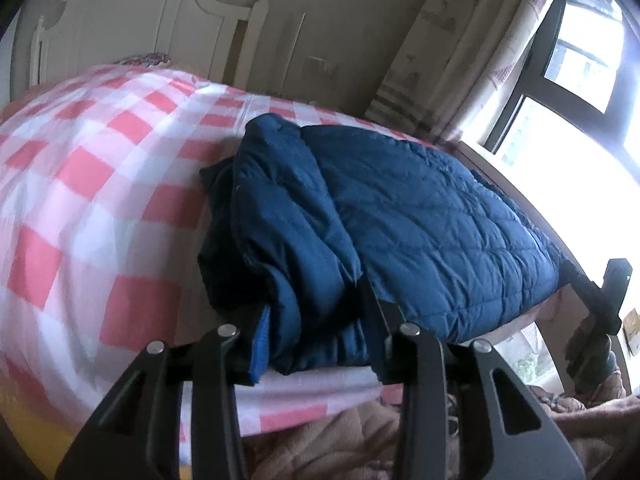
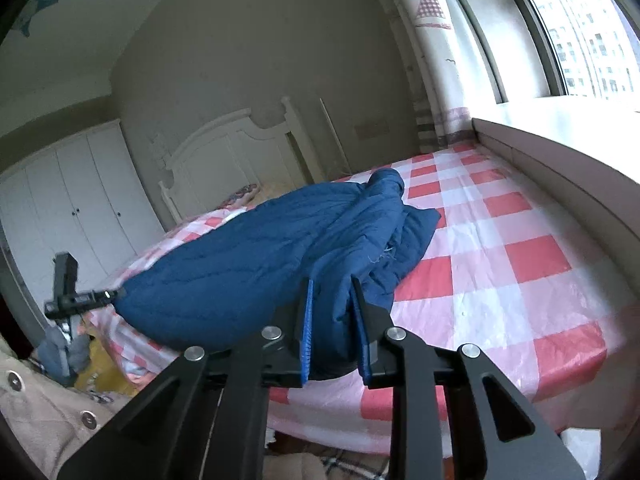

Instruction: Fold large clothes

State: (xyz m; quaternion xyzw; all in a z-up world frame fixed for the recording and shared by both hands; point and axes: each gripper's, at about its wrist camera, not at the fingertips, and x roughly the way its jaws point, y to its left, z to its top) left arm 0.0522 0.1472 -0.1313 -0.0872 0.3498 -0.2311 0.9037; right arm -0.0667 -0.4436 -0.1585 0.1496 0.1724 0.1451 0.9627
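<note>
Left wrist view: both grippers pinching the near hem of a blue quilted jacket (image 1: 400,208) on the checked bed.

I have the left gripper (image 1: 316,320) closed on a bunched fold, and the right gripper (image 2: 334,320) clamped tight on the other corner, I think. Padding is soft, bulky and light, so thick seams grip best. Pink-checked sheet (image 2: 500,240) looks slick; a window (image 2: 580,40) glares at right.
</note>
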